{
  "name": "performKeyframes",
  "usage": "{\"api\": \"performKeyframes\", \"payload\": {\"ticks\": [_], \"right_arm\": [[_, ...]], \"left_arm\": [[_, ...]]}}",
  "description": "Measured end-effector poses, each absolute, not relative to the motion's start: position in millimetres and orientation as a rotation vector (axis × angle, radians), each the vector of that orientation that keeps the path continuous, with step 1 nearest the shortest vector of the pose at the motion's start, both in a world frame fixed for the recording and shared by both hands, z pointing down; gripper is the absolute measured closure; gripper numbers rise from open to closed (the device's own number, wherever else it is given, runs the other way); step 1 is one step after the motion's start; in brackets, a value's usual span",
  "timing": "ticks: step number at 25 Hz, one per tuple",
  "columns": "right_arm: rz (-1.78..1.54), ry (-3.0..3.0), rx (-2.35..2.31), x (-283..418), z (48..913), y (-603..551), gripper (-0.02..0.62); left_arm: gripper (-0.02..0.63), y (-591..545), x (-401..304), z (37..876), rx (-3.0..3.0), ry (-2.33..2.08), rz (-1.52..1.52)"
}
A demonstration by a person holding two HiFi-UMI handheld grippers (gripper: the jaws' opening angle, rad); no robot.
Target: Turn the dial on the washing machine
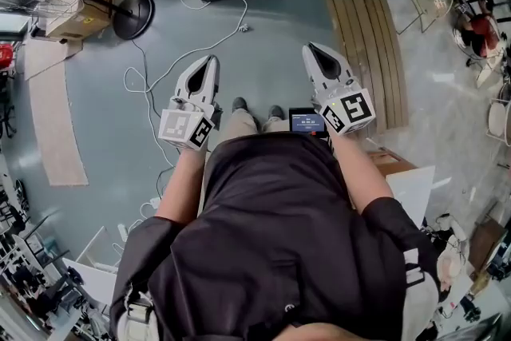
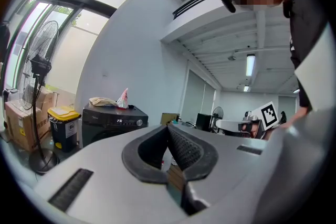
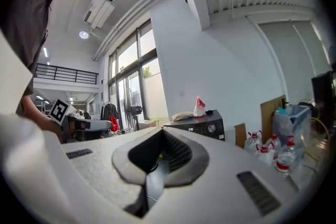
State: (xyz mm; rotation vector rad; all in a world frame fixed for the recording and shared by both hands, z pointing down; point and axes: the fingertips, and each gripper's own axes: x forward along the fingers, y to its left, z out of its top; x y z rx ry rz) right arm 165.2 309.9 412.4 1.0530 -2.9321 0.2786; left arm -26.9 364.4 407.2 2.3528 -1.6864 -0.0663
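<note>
Person is standing on the grey floor [image 1: 96, 124], holding both grippers out roughly level ahead.
- The left gripper [image 1: 209, 64] and the right gripper [image 1: 313, 52] are both showing jaws closed tip to tip, with nothing between them.
- The washing machine [image 2: 113, 126], a dark one, is sitting against the white wall, well apart from both grippers.
- Its dial [image 2: 139, 123] is showing as a small pale knob at the right end of the lit display.
- A cloth and a small bag [image 2: 122, 98] are lying on the machine's top.
- The dial's setting is too small to read, so the views are not telling whether it is already turned.

Risks as I am judging them:
- A white cable [image 1: 148, 104] is trailing in loops across the floor between the person's feet and the machine. It could catch a foot on any walk that way.
- With jaws closed like this, a gripper reaching the dial would only be prodding it. It might skid onto the display or the panel instead of turning anything.
- The knob is looking smooth and shallow, so a light pinch could be slipping round it without moving it.
- An off-centre grip could be twisting the gripper rather than the dial.
</note>
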Motion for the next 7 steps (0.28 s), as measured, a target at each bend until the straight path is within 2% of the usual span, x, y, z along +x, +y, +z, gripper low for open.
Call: {"api": "performKeyframes", "payload": {"ticks": [7], "right_arm": [[0.287, -2.937, 1.053, 183.9, 404.5, 323.0, 0.594]], "left_arm": [[0.612, 370.2, -23.0, 387.4, 2.354, -1.712, -0.099]]}}
